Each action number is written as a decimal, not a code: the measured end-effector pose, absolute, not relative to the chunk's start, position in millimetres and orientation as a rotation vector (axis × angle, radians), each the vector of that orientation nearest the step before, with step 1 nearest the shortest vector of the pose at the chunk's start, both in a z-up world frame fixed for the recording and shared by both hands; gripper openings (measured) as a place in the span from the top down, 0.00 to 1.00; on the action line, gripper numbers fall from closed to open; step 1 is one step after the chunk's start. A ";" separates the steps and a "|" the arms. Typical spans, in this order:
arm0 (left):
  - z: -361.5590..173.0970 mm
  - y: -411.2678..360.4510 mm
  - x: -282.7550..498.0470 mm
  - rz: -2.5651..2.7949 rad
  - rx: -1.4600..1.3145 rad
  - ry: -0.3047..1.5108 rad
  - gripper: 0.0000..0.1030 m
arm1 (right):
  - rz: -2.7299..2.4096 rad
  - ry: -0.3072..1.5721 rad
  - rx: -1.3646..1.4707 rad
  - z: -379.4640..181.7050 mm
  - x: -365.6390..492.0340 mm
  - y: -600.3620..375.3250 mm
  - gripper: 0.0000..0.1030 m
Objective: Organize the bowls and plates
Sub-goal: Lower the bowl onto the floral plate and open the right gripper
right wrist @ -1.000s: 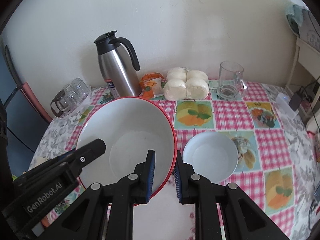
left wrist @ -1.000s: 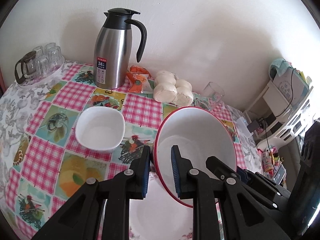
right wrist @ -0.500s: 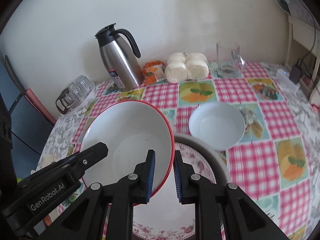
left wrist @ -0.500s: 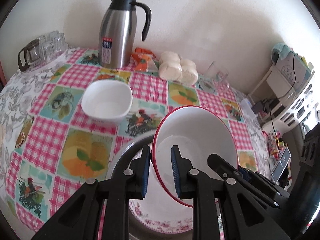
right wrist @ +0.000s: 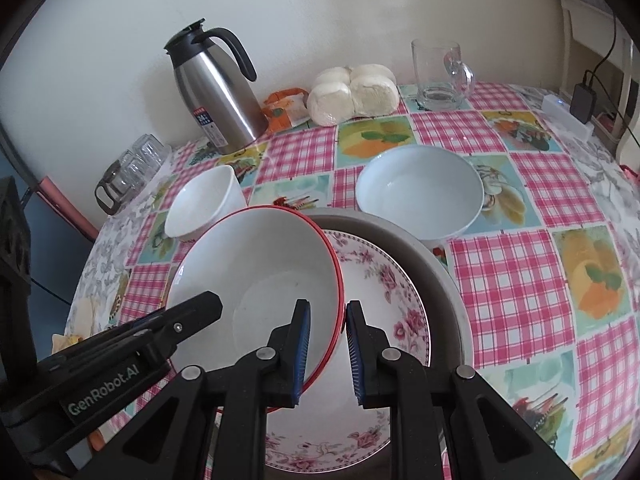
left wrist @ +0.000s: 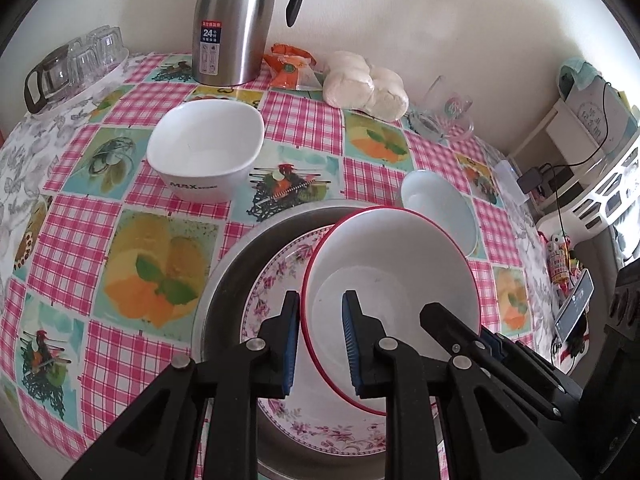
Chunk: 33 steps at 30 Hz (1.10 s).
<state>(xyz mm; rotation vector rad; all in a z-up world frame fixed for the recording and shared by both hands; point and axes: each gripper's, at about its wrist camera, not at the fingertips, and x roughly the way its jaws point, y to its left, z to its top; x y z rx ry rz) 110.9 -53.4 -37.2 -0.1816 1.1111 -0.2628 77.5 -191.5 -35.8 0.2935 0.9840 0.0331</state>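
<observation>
- Left gripper [left wrist: 320, 336] was clamped on the left rim of the red-rimmed bowl [left wrist: 392, 280]; one pad inside, one outside the wall.
- Right gripper [right wrist: 328, 344] was clamped on the same bowl's opposite rim, so both hands carried it, neither nearer than the other.
- Bowl sat tilted between the two grippers, directly above the floral plate [right wrist: 384, 280]; whether its base touched the plate can't be told.
- Key relation: plate lay straight below the bowl, inside the metal basin [left wrist: 256, 256]; judged next move is straight down, levelling the tilt, then release.
- Versus a second earlier: both grippers had dropped with the bowl, cameras pitched further down; plate and basin, barely visible then, now filled the lower frame. Grip width unchanged.
- Further out: square white bowl [left wrist: 206, 152] to the left, round white bowl [right wrist: 420, 192] to the right, both on the checked tablecloth [left wrist: 72, 240], not yet stacked.
- Far edge by the wall: steel thermos [left wrist: 232, 20], bagged buns [right wrist: 352, 96], glass mug [right wrist: 440, 72].
</observation>
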 end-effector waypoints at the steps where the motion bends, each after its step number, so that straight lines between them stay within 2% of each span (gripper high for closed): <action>1: -37.8 -54.0 111.0 -0.262 -0.179 1.114 0.79 | 0.033 0.988 0.295 -37.0 77.9 -191.8 0.81; 33: -50.6 -68.4 113.1 -0.262 -0.120 1.180 0.79 | 0.016 1.015 0.289 -45.5 78.4 -196.9 0.81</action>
